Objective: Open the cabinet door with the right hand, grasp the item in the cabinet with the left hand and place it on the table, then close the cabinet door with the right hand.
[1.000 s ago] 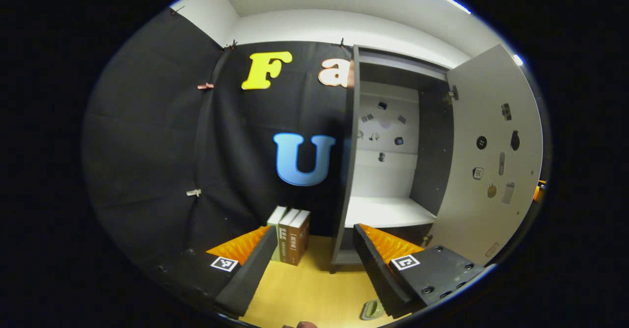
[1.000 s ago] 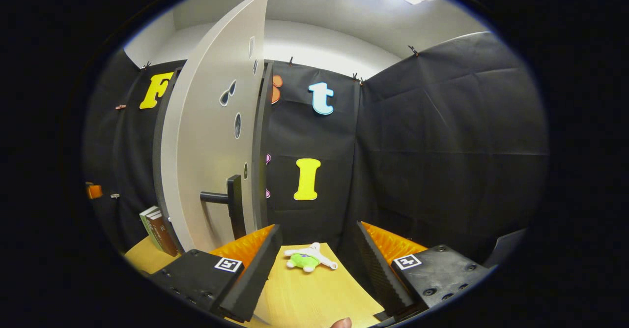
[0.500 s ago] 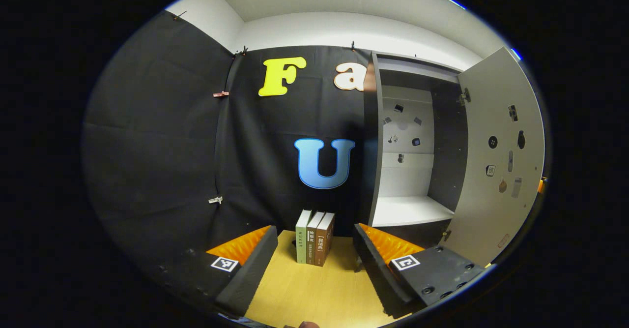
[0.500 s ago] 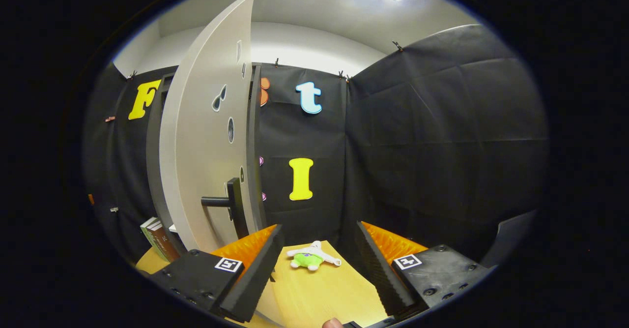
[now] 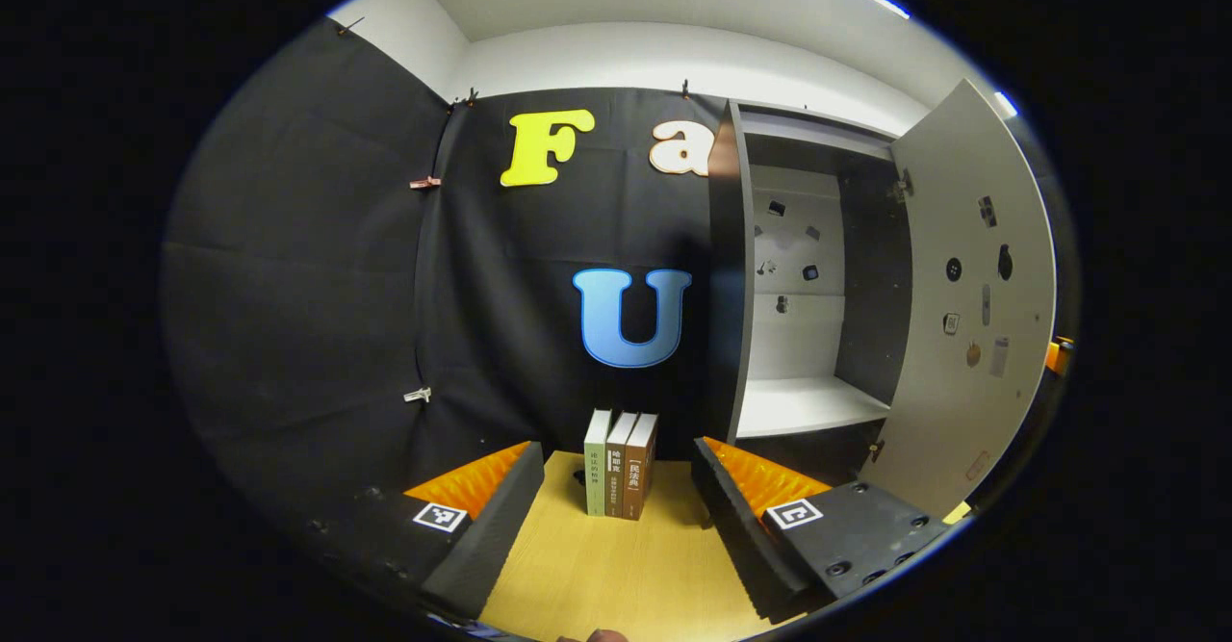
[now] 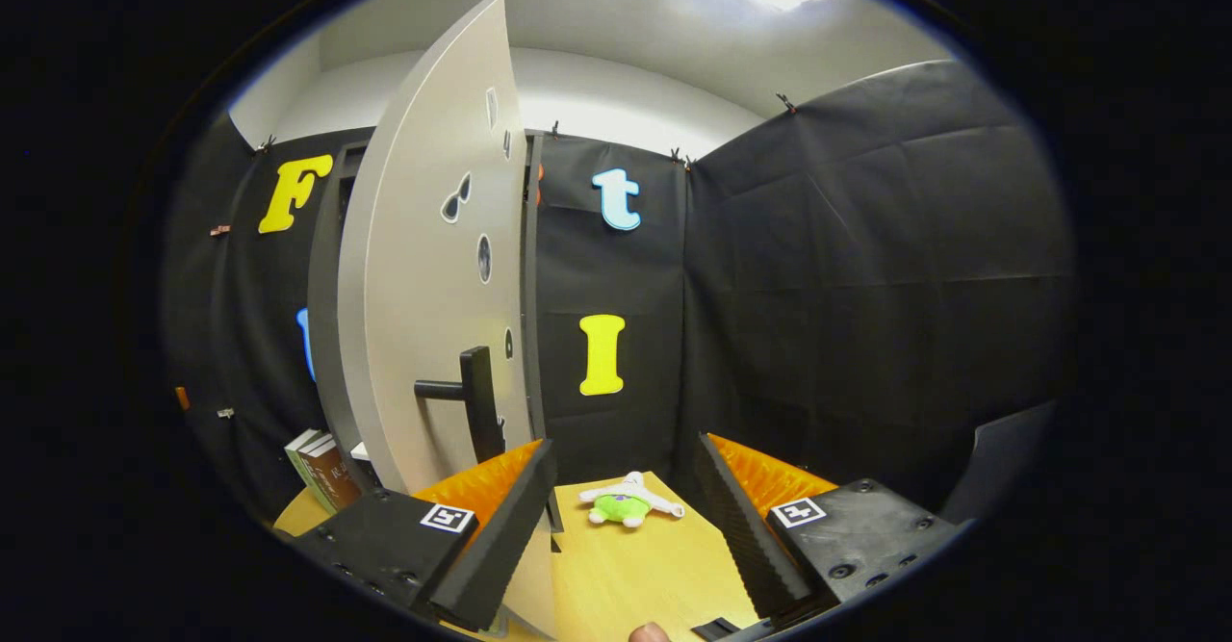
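The dark cabinet (image 5: 727, 267) stands on the wooden table (image 5: 616, 565) with its grey door (image 5: 962, 315) swung wide open; its white shelf (image 5: 804, 403) is bare. My left gripper (image 5: 616, 517) is open above the table, left of the cabinet. In the right gripper view the grey door (image 6: 433, 295) stands edge-on at left, its black handle (image 6: 467, 397) just beyond my left finger. My right gripper (image 6: 626, 522) is open, holding nothing. A small green and white plush toy (image 6: 628, 502) lies on the table (image 6: 635, 575) ahead between its fingers.
Three upright books (image 5: 619, 464) stand on the table against the black wall, left of the cabinet; the books (image 6: 322, 457) also appear past the door's far side. Small stickers dot the door's inner face and the cabinet's back panel.
The left gripper view swung left and steadied, so the books now sit between its fingers. The right gripper shifted slightly, and the door and handle now lie a bit nearer the middle of its view.
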`<state>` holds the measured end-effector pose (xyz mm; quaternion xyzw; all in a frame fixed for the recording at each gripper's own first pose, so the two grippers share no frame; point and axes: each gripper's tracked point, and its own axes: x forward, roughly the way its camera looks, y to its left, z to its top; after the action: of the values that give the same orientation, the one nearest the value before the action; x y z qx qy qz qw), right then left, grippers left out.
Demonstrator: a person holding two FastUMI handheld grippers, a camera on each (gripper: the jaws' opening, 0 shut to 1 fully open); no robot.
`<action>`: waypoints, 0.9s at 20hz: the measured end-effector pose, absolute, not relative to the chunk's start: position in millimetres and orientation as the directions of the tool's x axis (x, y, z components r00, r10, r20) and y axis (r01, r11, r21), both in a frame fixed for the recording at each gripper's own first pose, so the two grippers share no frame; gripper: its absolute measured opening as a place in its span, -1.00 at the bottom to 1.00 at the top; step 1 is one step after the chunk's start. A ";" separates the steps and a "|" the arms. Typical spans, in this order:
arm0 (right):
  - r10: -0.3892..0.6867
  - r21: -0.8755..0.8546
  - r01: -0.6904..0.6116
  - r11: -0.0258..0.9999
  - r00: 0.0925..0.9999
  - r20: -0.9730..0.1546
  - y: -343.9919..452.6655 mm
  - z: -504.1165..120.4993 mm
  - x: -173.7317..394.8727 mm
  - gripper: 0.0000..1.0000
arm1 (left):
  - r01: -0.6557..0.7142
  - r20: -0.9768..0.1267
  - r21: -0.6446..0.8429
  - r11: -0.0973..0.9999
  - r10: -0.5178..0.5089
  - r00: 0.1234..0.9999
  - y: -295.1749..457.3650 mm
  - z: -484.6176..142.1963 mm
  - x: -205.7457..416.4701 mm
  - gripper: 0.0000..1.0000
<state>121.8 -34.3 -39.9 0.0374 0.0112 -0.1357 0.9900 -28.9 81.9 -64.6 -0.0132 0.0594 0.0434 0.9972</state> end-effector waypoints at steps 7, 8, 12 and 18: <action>-0.206 0.075 0.208 0.975 0.978 -0.032 17.0 -38.1 130.4 0.92 | -0.045 -0.128 -0.022 0.999 0.042 0.991 81.1 -73.0 -25.6 0.94; -0.192 0.076 0.194 0.978 0.981 -0.034 25.9 -39.1 131.1 0.92 | -0.040 -0.132 -0.020 0.999 0.037 0.991 81.5 -74.7 -25.5 0.94; -0.138 0.085 0.141 0.986 0.990 -0.038 57.1 -39.1 141.5 0.92 | -0.027 -0.137 -0.027 0.999 0.023 0.990 83.3 -79.0 -21.1 0.94; -0.078 0.082 0.080 0.993 0.996 -0.035 95.3 -40.0 157.5 0.92 | -0.017 -0.141 -0.027 0.999 0.013 0.990 87.3 -82.8 -15.2 0.94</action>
<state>157.5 95.3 -40.0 0.0418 0.0161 -0.0396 0.9982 -15.2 87.3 -82.8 -0.0141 0.0705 0.0075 0.9974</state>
